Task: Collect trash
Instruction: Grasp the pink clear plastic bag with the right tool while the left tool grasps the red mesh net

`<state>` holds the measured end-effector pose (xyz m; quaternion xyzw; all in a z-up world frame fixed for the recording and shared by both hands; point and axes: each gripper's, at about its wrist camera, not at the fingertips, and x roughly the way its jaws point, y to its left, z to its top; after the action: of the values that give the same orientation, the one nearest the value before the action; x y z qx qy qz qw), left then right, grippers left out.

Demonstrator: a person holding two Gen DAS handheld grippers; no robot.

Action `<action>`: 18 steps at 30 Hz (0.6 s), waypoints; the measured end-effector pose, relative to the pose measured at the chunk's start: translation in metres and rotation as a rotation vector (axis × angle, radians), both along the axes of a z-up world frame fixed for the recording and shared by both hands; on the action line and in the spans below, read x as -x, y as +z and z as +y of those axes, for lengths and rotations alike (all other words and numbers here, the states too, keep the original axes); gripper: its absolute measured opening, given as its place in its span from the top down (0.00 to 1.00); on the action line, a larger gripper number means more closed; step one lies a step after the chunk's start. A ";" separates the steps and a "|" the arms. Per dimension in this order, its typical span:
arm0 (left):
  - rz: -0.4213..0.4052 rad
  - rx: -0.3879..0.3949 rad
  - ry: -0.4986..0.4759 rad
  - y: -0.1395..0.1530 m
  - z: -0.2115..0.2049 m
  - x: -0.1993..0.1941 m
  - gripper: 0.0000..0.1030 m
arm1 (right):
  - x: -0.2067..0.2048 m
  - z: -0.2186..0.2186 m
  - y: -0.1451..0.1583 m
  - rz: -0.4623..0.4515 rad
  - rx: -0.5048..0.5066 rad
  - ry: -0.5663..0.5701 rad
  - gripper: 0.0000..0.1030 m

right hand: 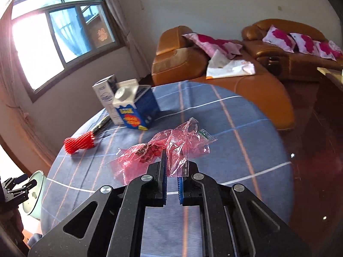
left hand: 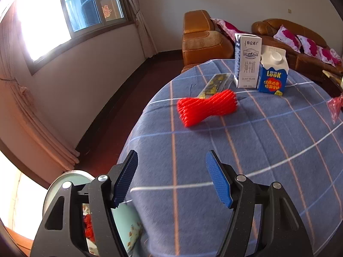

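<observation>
The round table [left hand: 235, 160], under a blue checked cloth, still carries most of the rubbish, so the collecting looks only partly done. Standing together at the far side are a tall white milk carton [left hand: 246, 61] and, just beside it, a shorter blue carton [left hand: 272, 75] with a round cap. Nearer lies a red foam net sleeve [left hand: 205, 107], with a flat dark wrapper [left hand: 216, 84] beside it toward the cartons. A pale green bin [left hand: 126, 222] sits off the table's near-left edge, and something red and a patterned scrap show inside it, so some rubbish seems to be in already. The crumpled pink plastic bag [right hand: 169, 150] is pinched in the right gripper [right hand: 172, 160], whose blue pads are closed almost together on a fold of the film; the rest of the bag spreads out ahead of the fingertips, and whether it is clear of the cloth cannot be told. That gripper points down across the table toward the sofa. The left gripper [left hand: 171, 171] stands well open with nothing between its pads, aimed down over the near part of the table, the red sleeve ahead of it and well apart. By my judgement, the bag goes to the bin next, with sleeve, wrapper and cartons left.
</observation>
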<state>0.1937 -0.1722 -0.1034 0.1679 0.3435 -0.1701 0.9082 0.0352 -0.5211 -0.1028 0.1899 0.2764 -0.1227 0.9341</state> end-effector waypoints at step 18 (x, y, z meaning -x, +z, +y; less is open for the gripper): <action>0.155 0.064 -0.026 -0.036 -0.055 -0.091 0.90 | 0.004 -0.032 -0.015 0.012 0.027 -0.057 0.91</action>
<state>0.2850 -0.2277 -0.1393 0.1295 0.4052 -0.2051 0.8814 0.0314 -0.5536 -0.1181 0.1845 0.2748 -0.1542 0.9309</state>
